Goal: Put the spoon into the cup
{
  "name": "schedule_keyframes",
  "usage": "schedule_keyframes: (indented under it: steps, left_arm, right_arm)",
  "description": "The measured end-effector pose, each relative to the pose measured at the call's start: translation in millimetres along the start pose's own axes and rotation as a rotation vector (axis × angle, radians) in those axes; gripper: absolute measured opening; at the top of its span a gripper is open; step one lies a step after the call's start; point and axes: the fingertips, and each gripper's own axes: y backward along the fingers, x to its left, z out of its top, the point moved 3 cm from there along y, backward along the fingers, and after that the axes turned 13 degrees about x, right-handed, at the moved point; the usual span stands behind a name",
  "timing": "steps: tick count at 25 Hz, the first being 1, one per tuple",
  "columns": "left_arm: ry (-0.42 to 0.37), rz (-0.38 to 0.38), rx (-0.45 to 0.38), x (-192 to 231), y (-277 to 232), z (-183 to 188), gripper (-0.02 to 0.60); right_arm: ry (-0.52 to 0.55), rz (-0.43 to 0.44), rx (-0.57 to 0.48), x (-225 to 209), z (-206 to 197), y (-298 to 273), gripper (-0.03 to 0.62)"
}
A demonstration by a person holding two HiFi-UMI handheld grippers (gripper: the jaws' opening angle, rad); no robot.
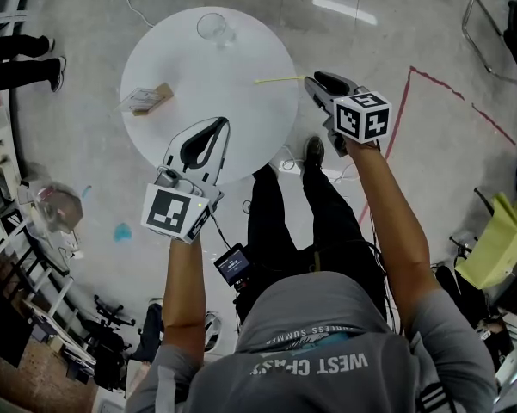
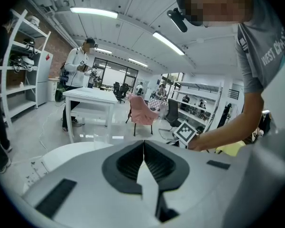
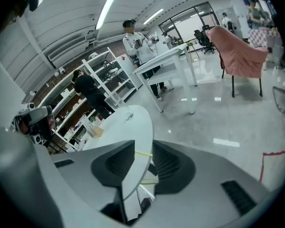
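Note:
A round white table [image 1: 206, 67] carries a clear glass cup [image 1: 215, 28] at its far side and a thin yellow spoon [image 1: 280, 80] at its right edge. My right gripper [image 1: 310, 81] is at the spoon's right end. In the right gripper view its jaws [image 3: 143, 144] stand open, and the spoon [image 3: 143, 152] crosses the gap without being pressed. The cup [image 3: 128, 114] shows far down the table [image 3: 121, 132]. My left gripper [image 1: 222, 124] hangs over the table's near edge with its jaws [image 2: 143, 144] shut and empty.
A small brown-and-white box [image 1: 146, 99] lies on the table's left side. A person's legs [image 1: 21, 58] stand at the far left by shelving. Red tape [image 1: 404, 101] marks the floor to the right. A pink chair [image 2: 142, 114] and a white table [image 2: 90, 96] stand beyond.

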Motion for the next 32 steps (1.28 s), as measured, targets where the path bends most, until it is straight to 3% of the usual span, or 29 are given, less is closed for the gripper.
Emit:
schedule_keyframes:
  steps: [32]
  left_arm:
    - [0.054, 0.019, 0.032, 9.3, -2.1, -36.4, 0.008]
  right_arm:
    - [-0.138, 0.099, 0.006, -22.0, -18.4, -54.5, 0.140]
